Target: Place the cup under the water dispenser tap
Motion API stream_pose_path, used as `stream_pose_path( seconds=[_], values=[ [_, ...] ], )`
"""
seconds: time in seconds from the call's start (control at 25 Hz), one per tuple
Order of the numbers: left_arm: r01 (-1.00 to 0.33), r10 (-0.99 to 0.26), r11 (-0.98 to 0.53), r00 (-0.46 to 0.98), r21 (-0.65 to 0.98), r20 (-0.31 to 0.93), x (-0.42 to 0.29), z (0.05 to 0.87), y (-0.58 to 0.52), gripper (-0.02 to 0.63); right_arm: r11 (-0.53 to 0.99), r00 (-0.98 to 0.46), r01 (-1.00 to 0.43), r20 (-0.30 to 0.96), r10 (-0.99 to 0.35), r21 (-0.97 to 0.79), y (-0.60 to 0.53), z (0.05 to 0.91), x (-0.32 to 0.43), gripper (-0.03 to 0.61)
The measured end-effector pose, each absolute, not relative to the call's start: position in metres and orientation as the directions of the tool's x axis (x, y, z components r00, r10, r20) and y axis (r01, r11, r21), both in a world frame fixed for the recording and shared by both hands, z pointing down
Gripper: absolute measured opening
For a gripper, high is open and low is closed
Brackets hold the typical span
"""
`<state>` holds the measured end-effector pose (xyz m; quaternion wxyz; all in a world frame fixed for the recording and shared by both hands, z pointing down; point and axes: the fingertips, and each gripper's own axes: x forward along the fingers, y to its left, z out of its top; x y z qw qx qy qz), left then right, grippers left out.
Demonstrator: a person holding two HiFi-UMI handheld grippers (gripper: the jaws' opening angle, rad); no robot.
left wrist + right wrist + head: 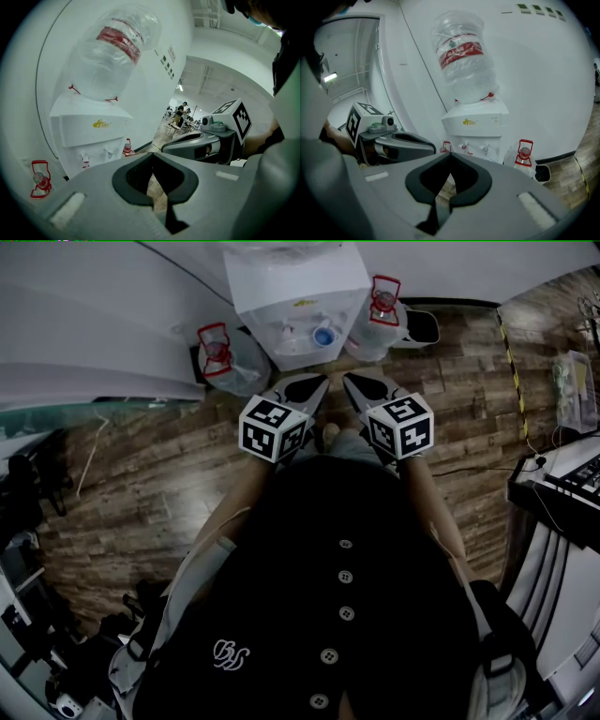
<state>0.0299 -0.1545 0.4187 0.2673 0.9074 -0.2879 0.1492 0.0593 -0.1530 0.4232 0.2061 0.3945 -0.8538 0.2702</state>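
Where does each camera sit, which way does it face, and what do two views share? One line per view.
Head view: on the person's head, looking down at the dispenser and floor; dark shirt, left gripper and right gripper show.
Left gripper view: on the left gripper, facing the dispenser; its shut fingers show.
Right gripper view: on the right gripper, facing the dispenser; its shut fingers show.
Shared: each gripper view shows the other gripper.
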Motion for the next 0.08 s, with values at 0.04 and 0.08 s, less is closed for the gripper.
stream_pose_path(
  seconds=[0.04,0.08],
  values=[
    [-0.601,-0.442,-0.692,0.79,0.4,0.424,0.0297,0.4189,-0.1544,0.005,0.543,-0.604,-0.785,0.565,-0.562,-0.298,-0.1531,0.4236,0.0589,0.0],
    [-0.601,-0.441,-0.692,0.791,0.401,0.424,0.0294,0.4191,-0.1544,0.005,0.544,-0.604,-0.785,0.566,-0.561,-0.298,-0.1531,0.4239,0.0584,0.0]
  ],
)
